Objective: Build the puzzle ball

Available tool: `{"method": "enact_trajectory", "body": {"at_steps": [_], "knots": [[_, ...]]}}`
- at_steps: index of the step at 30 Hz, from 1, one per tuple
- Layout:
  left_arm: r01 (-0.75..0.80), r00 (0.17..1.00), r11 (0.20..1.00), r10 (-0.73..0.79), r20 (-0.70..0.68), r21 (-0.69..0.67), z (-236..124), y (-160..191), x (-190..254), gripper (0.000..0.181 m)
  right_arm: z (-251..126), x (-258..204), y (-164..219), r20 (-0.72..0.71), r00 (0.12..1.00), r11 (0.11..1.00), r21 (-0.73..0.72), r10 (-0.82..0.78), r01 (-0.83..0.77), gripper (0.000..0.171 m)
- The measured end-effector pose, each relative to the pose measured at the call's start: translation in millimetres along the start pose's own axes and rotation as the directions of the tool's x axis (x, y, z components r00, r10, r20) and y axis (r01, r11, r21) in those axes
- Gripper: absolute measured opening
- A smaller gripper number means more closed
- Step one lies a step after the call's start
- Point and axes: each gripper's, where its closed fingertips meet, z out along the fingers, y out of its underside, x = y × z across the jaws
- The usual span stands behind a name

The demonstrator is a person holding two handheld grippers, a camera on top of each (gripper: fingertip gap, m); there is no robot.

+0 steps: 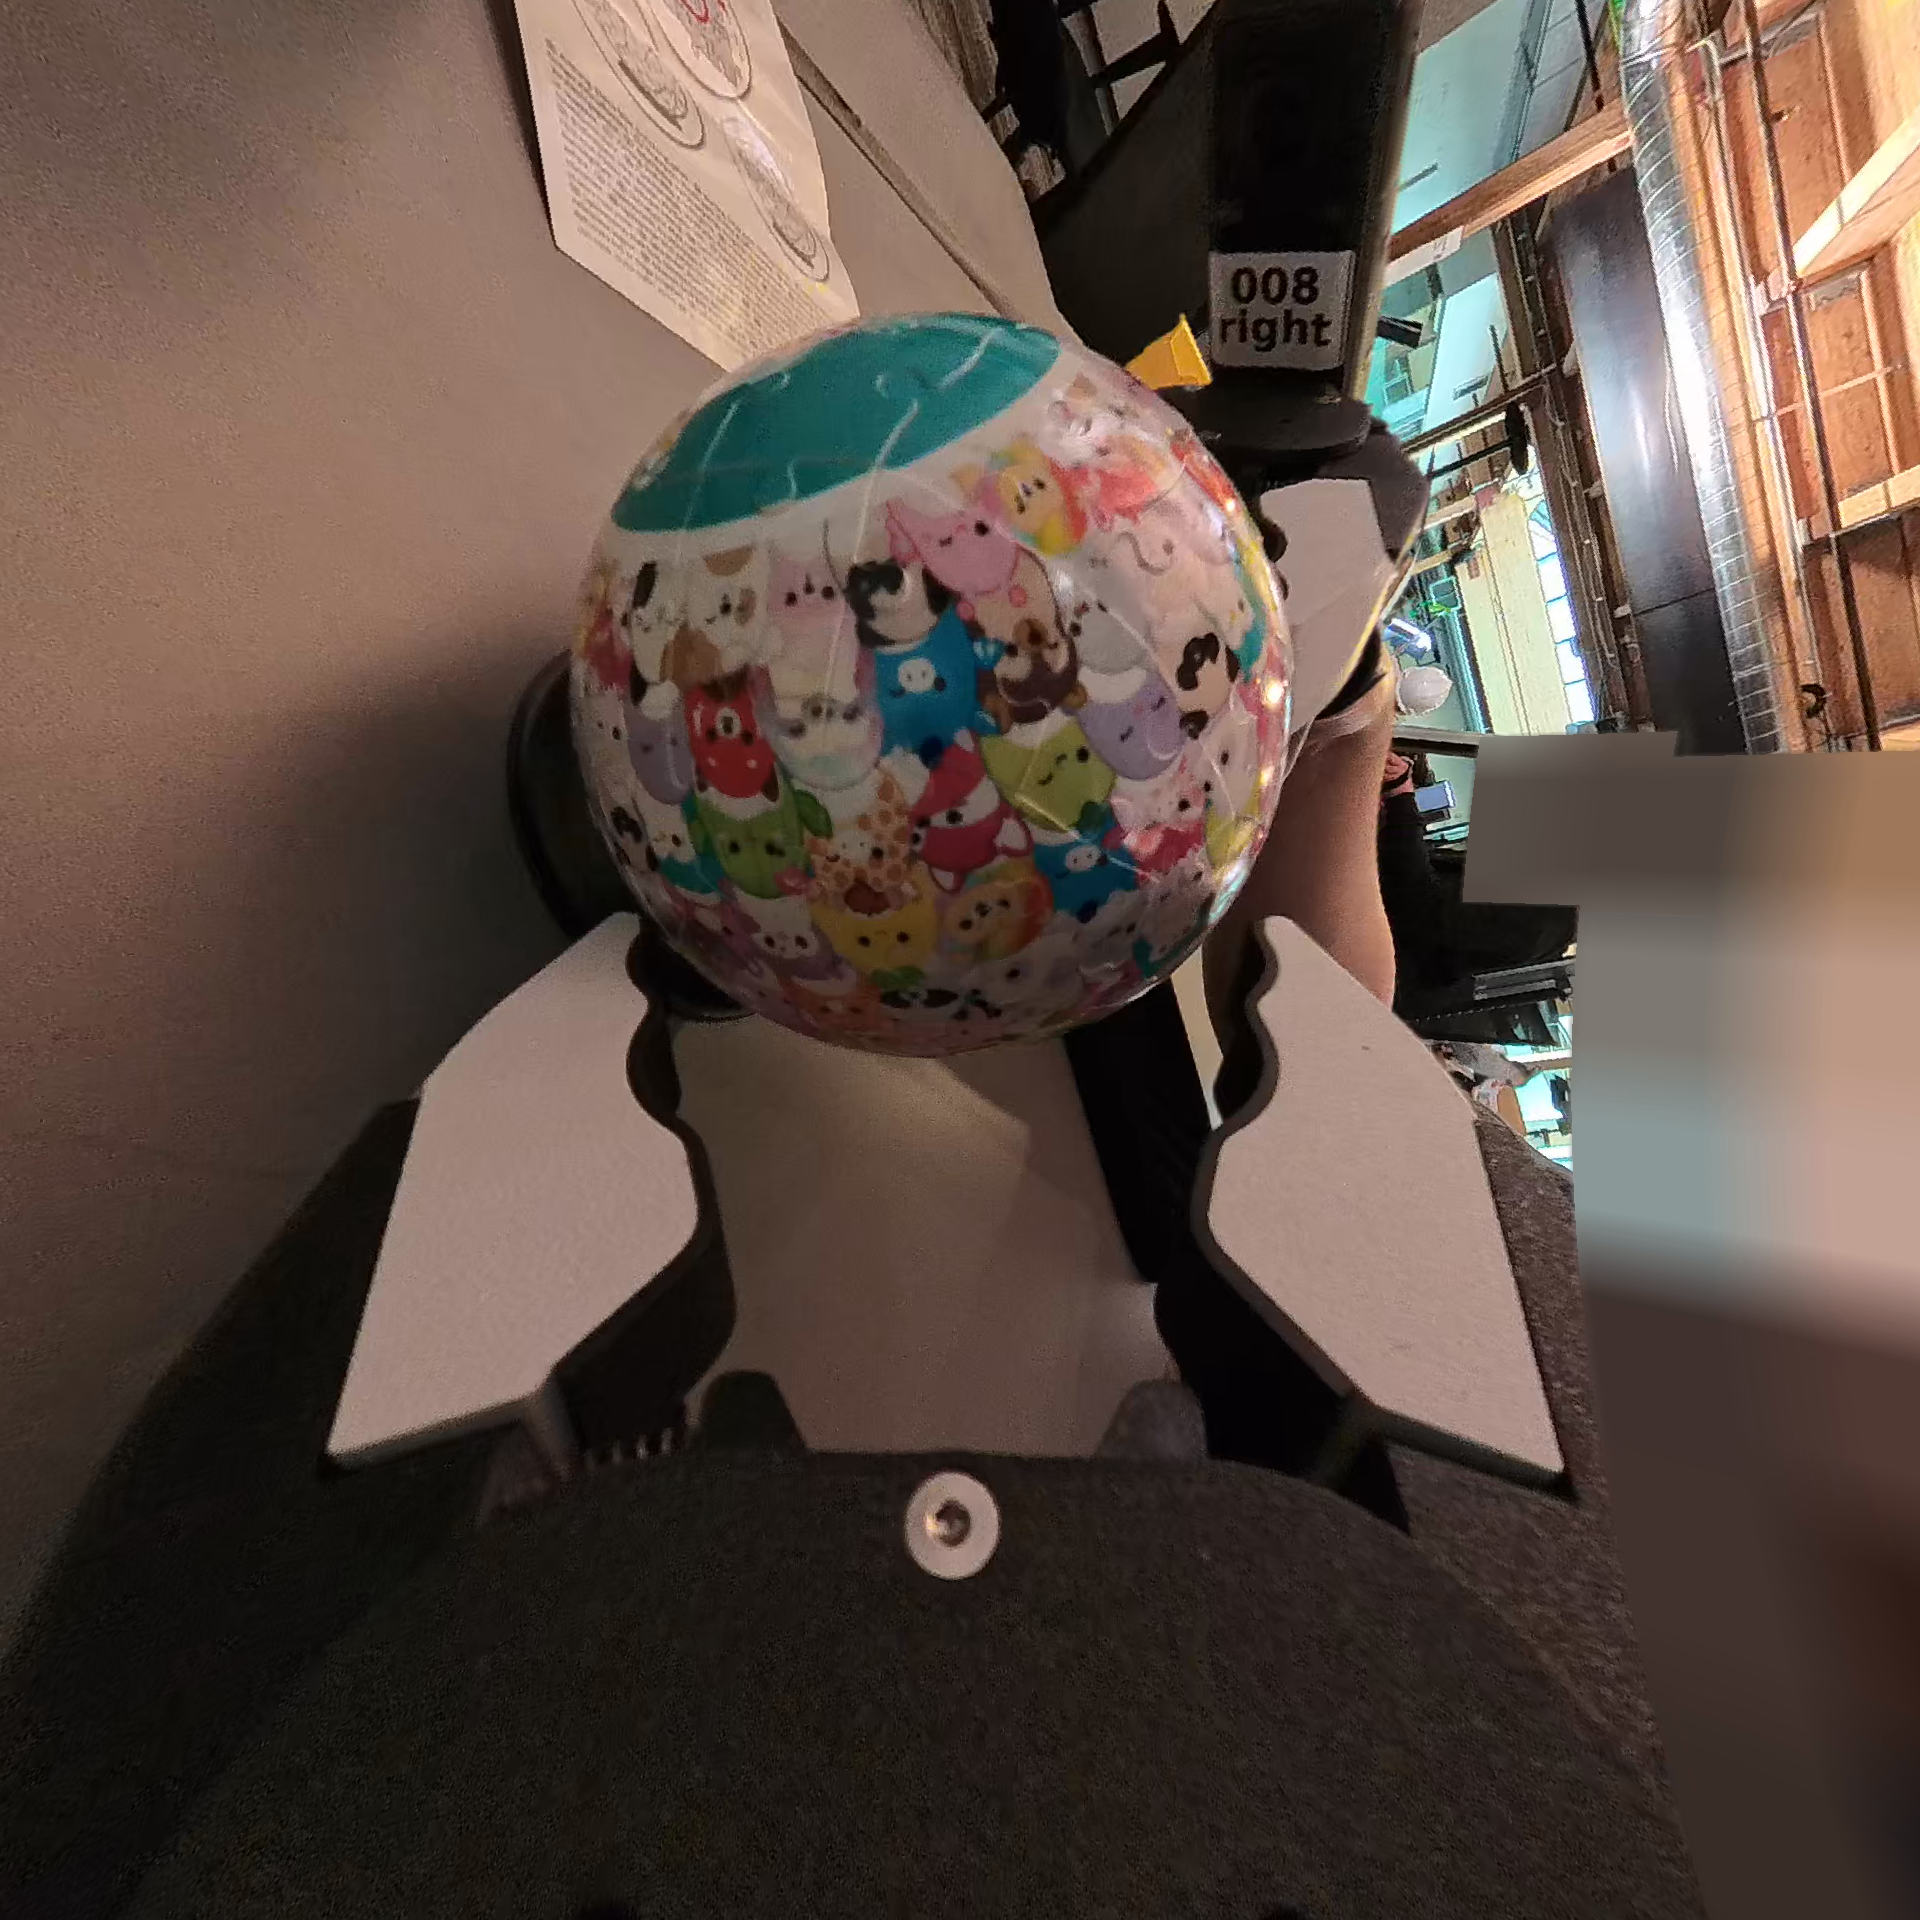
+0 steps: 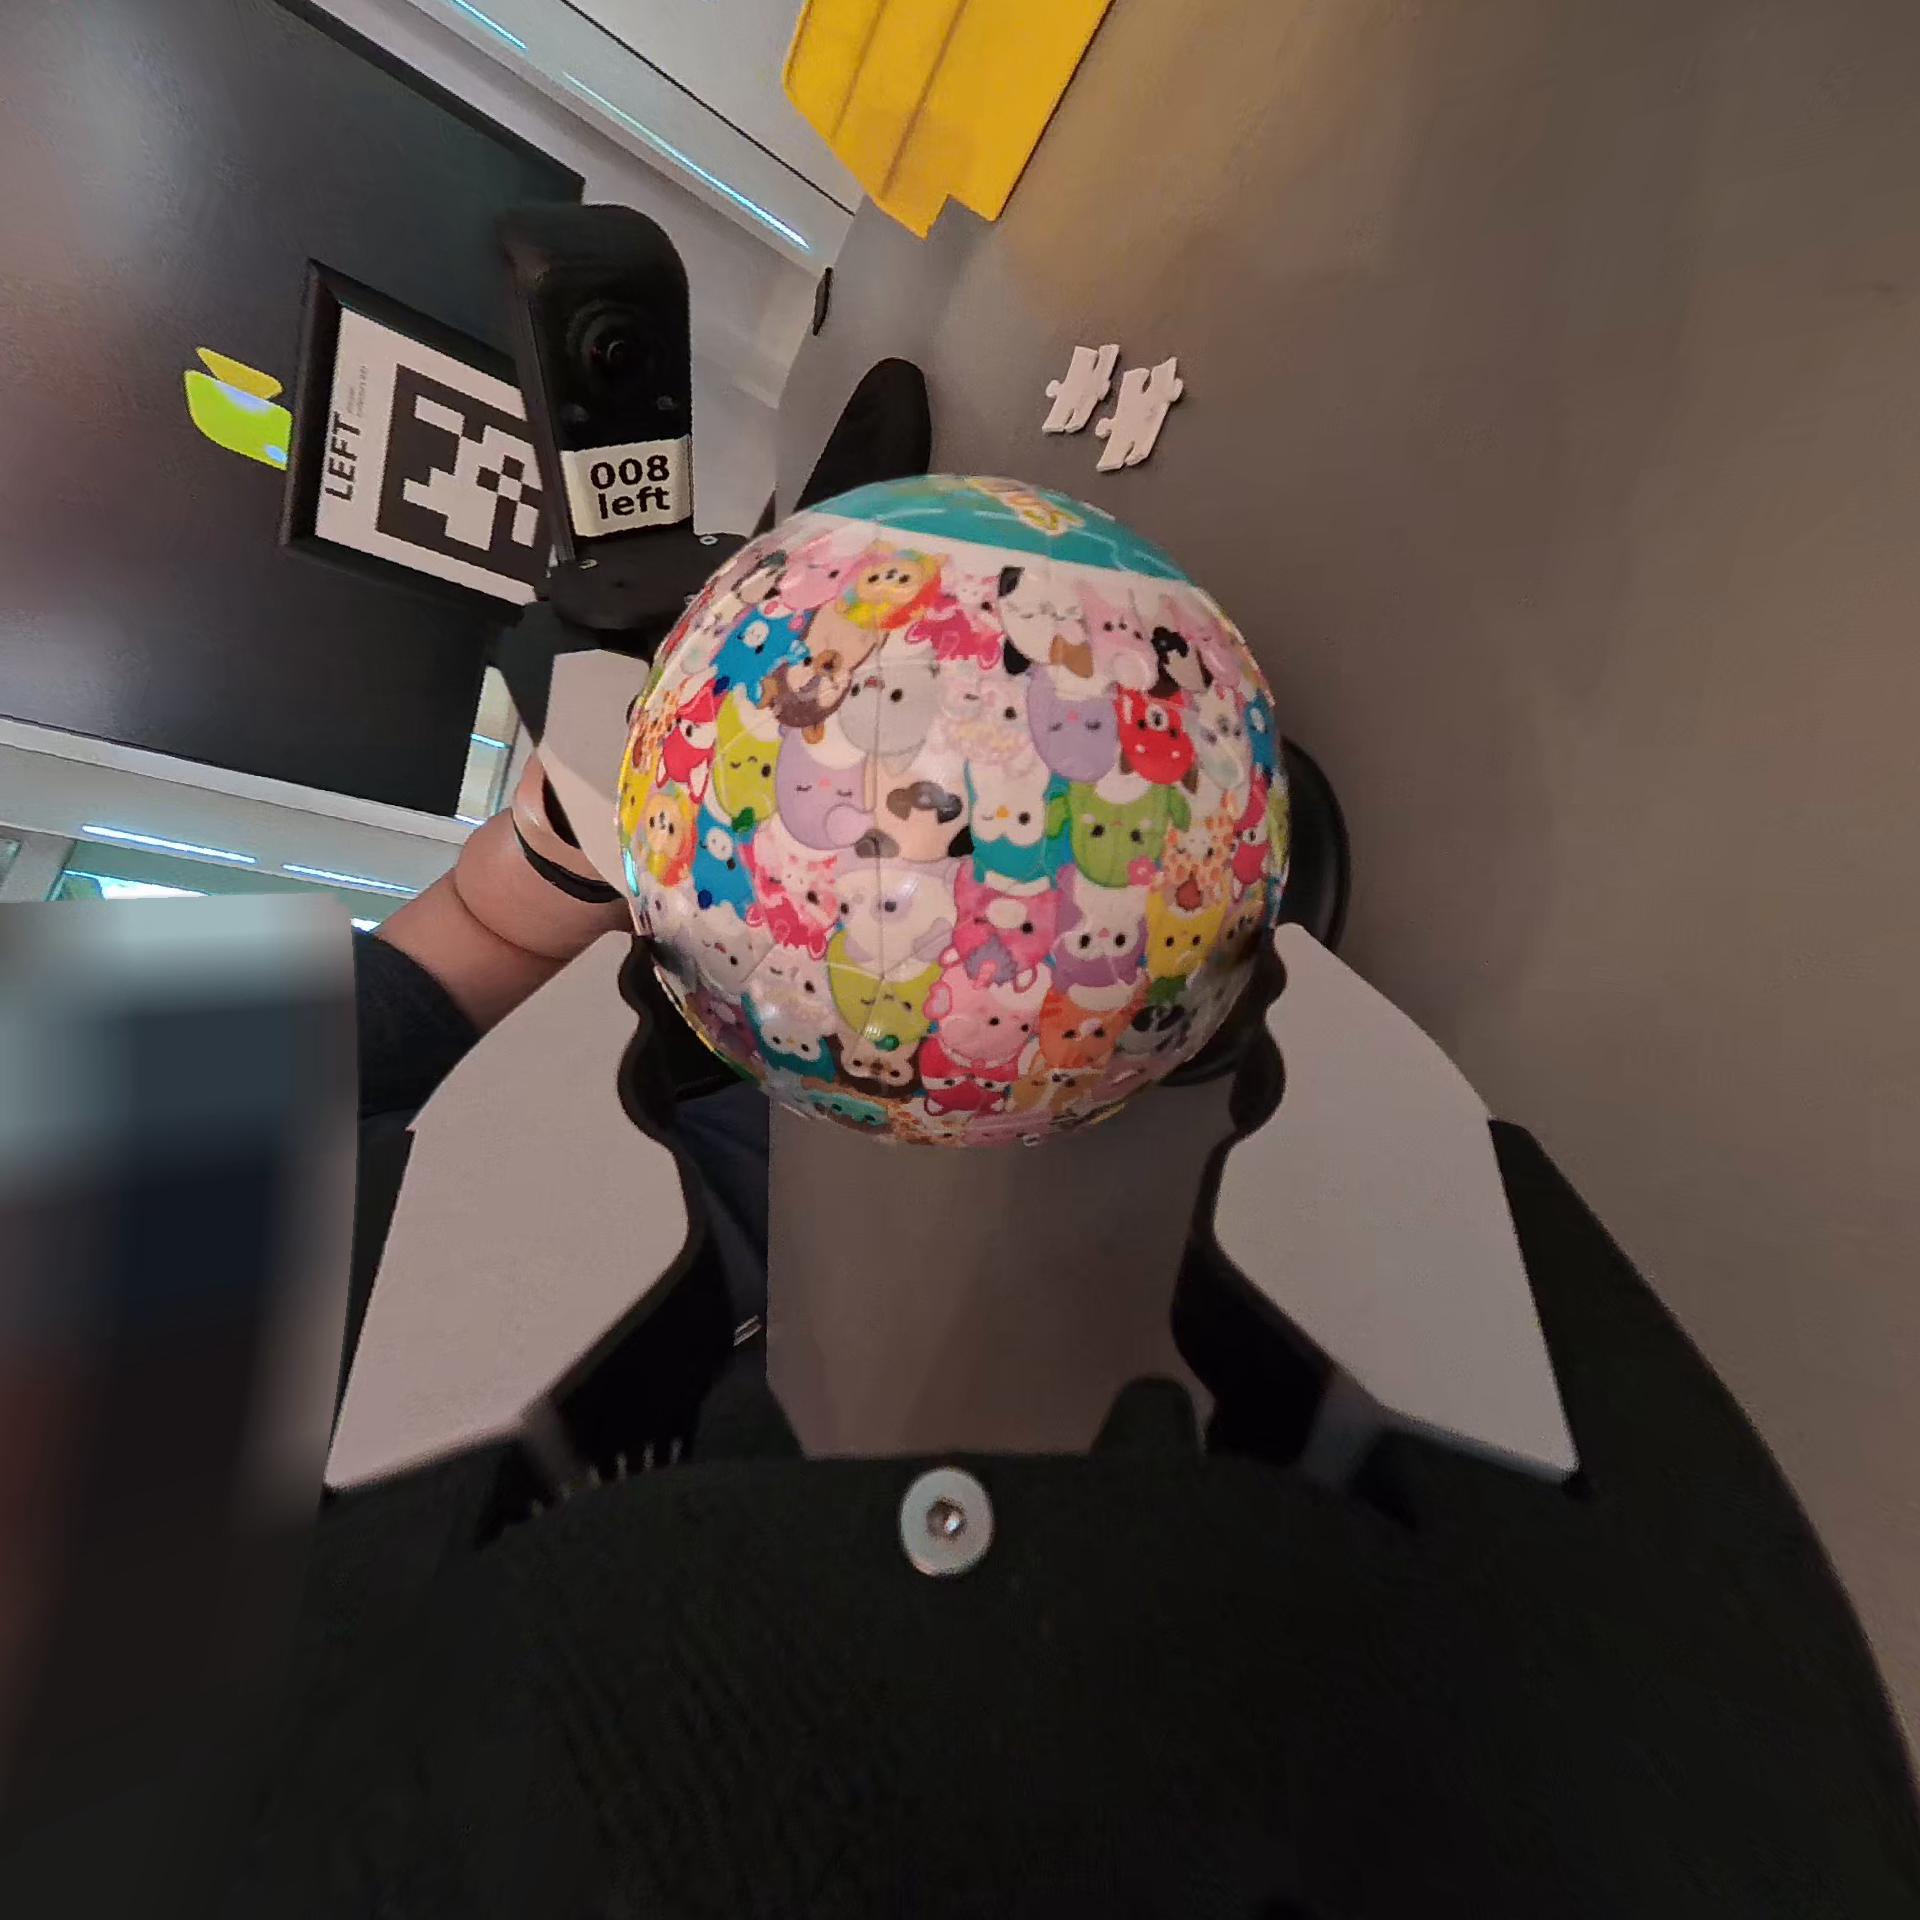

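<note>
Both grippers, left point(image 1: 951, 966) and right point(image 2: 951, 997), stood wide apart flanking the puzzle ball point(image 1: 930, 686). Two loose white pieces point(image 2: 1112, 410) beyond the ball showed only in the right wrist view; the instruction sheet point(image 1: 686, 156) only in the left.

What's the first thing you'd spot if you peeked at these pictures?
The colourful puzzle ball covered in cartoon animals, with a teal cap, sits in the middle on a black stand. Both grippers face it with jaws wide. Two loose white puzzle pieces lie on the grey table behind it.

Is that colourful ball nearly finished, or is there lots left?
Nearly done: the puzzle ball looks closed all round and sits on a black stand. Both claws, left and right, are open around it. Two loose white pieces lie on the table, apparently unplaced.
</note>
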Motion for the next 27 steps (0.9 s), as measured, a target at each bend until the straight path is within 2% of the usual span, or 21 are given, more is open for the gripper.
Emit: {"method": "enact_trajectory", "body": {"at_steps": [8,16,18,22,27], "knots": [[-0.063,0.997,0.998,0.062,0.046,0.024,-3,-10,6,0.102,-2,-8,-4,-0.024,0.998,0.998,0.038,-0.055,0.056,0.107],[-0.203,0.971,0.979,0.198,0.132,0.032,-8,-27,23,0.1,-9,-19,-6,0.028,0.98,0.966,0.179,-0.197,0.189,0.108],[-0.228,0.963,0.974,0.223,0.15,0.013,-6,-29,26,0.101,-11,-20,-4,0.036,0.983,0.966,0.199,-0.178,0.167,0.108],[-0.25,0.956,0.968,0.244,0.162,0.018,-9,-29,28,0.101,-10,-23,-3,0.05,0.985,0.966,0.211,-0.166,0.152,0.108],[-0.258,0.956,0.964,0.247,0.157,0.055,-21,-24,32,0.102,-2,-34,-7,0.025,0.974,0.959,0.182,-0.225,0.217,0.108]]}}
